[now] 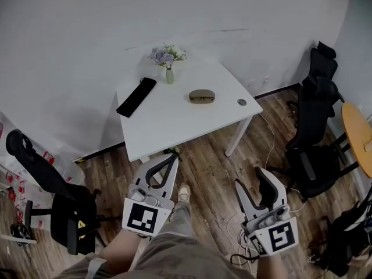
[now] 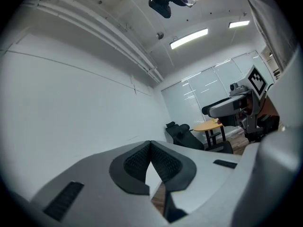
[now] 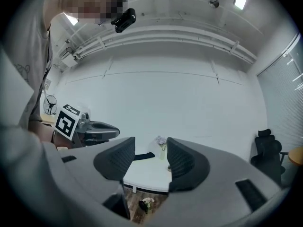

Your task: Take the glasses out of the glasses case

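An olive-brown glasses case (image 1: 201,96) lies closed on the white table (image 1: 174,124), right of centre. Both grippers hang well short of the table, over the wooden floor. My left gripper (image 1: 171,158) is shut, its pads meeting at the tips with nothing between them (image 2: 150,143). To its right, my right gripper (image 1: 262,175) stands open and holds nothing. In the right gripper view the table (image 3: 144,174) shows through the gap between that gripper's pads (image 3: 151,150), and the case is mostly hidden behind the right pad.
A long black flat object (image 1: 136,96) and a small vase of flowers (image 1: 168,60) share the table. Black office chairs stand at the left (image 1: 64,208) and right (image 1: 317,121). A round wooden table (image 1: 359,135) sits at the far right. Cables (image 1: 238,225) lie on the floor.
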The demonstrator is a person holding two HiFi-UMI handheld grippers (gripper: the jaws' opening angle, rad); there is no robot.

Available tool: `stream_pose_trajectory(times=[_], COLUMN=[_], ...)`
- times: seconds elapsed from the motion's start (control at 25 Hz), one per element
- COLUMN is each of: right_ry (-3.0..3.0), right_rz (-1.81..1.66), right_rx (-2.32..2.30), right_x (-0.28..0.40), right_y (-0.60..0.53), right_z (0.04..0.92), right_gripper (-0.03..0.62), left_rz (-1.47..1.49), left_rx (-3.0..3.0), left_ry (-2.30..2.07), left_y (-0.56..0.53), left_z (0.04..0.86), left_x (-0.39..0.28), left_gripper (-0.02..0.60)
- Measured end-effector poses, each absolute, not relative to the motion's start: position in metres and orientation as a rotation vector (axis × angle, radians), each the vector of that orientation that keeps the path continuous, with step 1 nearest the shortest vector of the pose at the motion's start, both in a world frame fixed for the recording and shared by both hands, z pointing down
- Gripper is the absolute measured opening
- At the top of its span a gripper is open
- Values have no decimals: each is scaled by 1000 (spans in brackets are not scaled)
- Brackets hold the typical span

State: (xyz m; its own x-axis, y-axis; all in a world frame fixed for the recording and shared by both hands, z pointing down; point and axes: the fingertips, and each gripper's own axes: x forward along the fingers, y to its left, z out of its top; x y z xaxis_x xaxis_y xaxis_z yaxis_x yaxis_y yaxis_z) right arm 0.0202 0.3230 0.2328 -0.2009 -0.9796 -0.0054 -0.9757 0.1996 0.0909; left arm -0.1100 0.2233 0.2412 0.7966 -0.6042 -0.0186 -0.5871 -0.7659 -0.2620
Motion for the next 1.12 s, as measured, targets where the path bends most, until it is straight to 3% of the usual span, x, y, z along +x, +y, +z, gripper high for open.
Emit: stream_pose_trajectory(times=[0.6,1.12], right_ry=[-2308,-2305], right_rz=[117,373], right_rx=[1811,1725], right_x=[79,111], right_y=[38,-121], right_z=[275,388], right_gripper=[229,230], left_rz=[-240,-517], left_rx=[-2794,-2895], left_ry=[916,862], left_y=[-38,-169], left_z=[265,381], left_x=[-43,15], left_gripper=[14,14])
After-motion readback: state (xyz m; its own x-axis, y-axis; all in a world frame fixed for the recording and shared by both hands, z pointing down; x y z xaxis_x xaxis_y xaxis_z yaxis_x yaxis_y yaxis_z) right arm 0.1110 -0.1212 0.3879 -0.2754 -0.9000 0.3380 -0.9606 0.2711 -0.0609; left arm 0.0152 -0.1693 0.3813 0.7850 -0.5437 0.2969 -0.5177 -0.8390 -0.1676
